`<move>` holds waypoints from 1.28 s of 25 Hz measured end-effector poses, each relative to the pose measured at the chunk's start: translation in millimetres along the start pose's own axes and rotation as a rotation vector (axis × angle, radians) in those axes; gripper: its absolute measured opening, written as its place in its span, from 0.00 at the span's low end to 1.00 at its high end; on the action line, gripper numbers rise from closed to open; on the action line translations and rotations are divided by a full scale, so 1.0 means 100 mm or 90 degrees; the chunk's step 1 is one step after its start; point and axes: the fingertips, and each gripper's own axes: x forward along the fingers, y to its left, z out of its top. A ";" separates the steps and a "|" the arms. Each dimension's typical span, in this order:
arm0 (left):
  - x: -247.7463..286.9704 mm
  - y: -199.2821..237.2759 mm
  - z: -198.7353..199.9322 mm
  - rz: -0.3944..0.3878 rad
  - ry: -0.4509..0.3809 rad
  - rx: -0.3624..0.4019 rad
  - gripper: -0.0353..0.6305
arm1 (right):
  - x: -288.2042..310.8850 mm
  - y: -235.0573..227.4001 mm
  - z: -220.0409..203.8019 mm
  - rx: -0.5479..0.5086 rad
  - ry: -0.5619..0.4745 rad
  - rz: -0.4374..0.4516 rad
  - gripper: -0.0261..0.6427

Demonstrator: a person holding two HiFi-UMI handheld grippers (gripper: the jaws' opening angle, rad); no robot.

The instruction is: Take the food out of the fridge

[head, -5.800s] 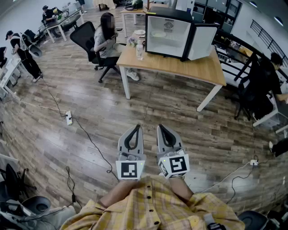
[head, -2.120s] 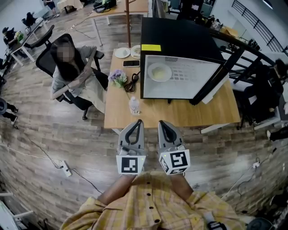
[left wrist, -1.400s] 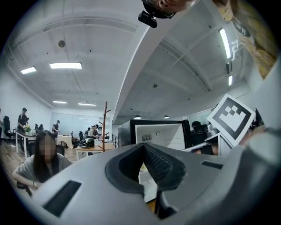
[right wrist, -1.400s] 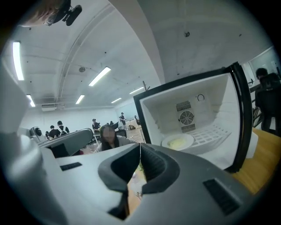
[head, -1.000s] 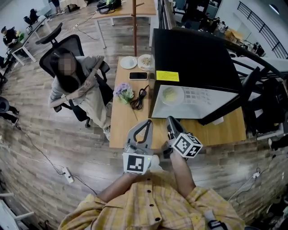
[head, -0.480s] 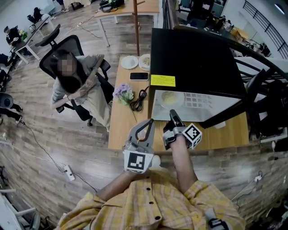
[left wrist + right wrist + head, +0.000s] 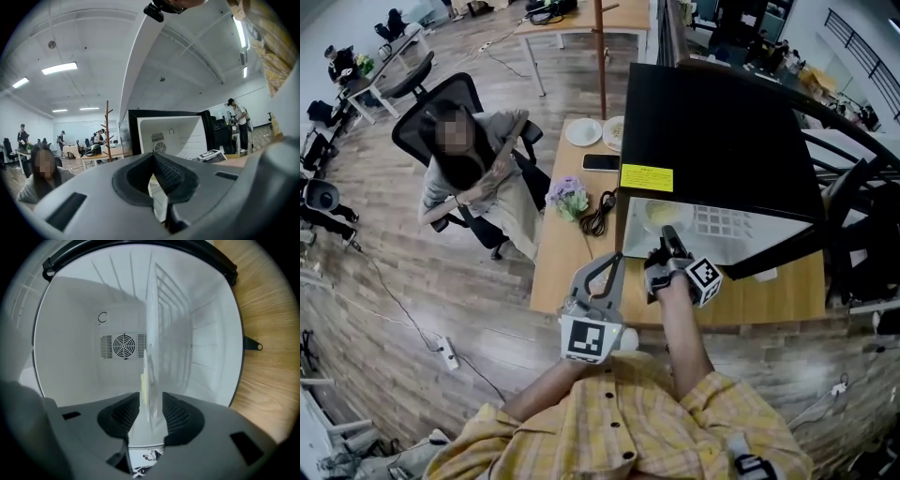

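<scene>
A black mini fridge (image 7: 712, 122) stands open on the wooden table (image 7: 581, 281). Inside, a white plate of pale food (image 7: 654, 214) rests on the wire shelf. My right gripper (image 7: 667, 234), rolled on its side, reaches into the fridge. Its jaws are opening, and the plate's rim (image 7: 149, 376) stands edge-on between them, with no pad seen pressing on it. My left gripper (image 7: 605, 267) is shut and empty, held level at the table's near edge, left of the fridge opening. In the left gripper view the left gripper (image 7: 153, 187) points at the fridge (image 7: 178, 133).
The fridge door (image 7: 806, 244) hangs open at the right. A person (image 7: 473, 169) sits in a chair by the table's left side. Flowers (image 7: 568, 195), a coiled cable (image 7: 602, 212), a phone (image 7: 600, 162) and two plates (image 7: 583, 132) lie left of the fridge.
I have come up to the table. My right gripper has rolled onto its side and pushed forward and down into the fridge, up to the plate. The left gripper has barely moved.
</scene>
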 end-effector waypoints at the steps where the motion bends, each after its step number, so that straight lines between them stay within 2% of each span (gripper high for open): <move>1: 0.00 0.01 -0.01 0.004 0.002 0.004 0.06 | 0.03 0.00 0.00 0.004 0.001 -0.002 0.25; 3: -0.01 0.02 -0.03 0.009 0.006 0.007 0.06 | 0.08 -0.01 0.00 0.008 0.003 -0.012 0.22; 5: -0.01 0.02 -0.04 0.012 0.009 0.005 0.06 | 0.09 -0.04 0.01 0.011 0.002 -0.028 0.14; 11: -0.03 0.01 -0.04 0.015 0.010 -0.005 0.06 | 0.04 -0.03 -0.02 0.031 0.008 -0.046 0.12; 13: -0.04 -0.01 -0.04 0.013 0.010 -0.006 0.06 | -0.02 0.00 -0.02 0.027 0.008 -0.046 0.07; 22: -0.11 -0.07 -0.06 0.009 0.008 -0.013 0.06 | -0.21 -0.01 -0.07 0.039 0.014 -0.028 0.07; 32: -0.23 -0.10 0.00 0.007 -0.002 -0.020 0.06 | -0.47 0.30 -0.22 0.033 0.025 0.013 0.07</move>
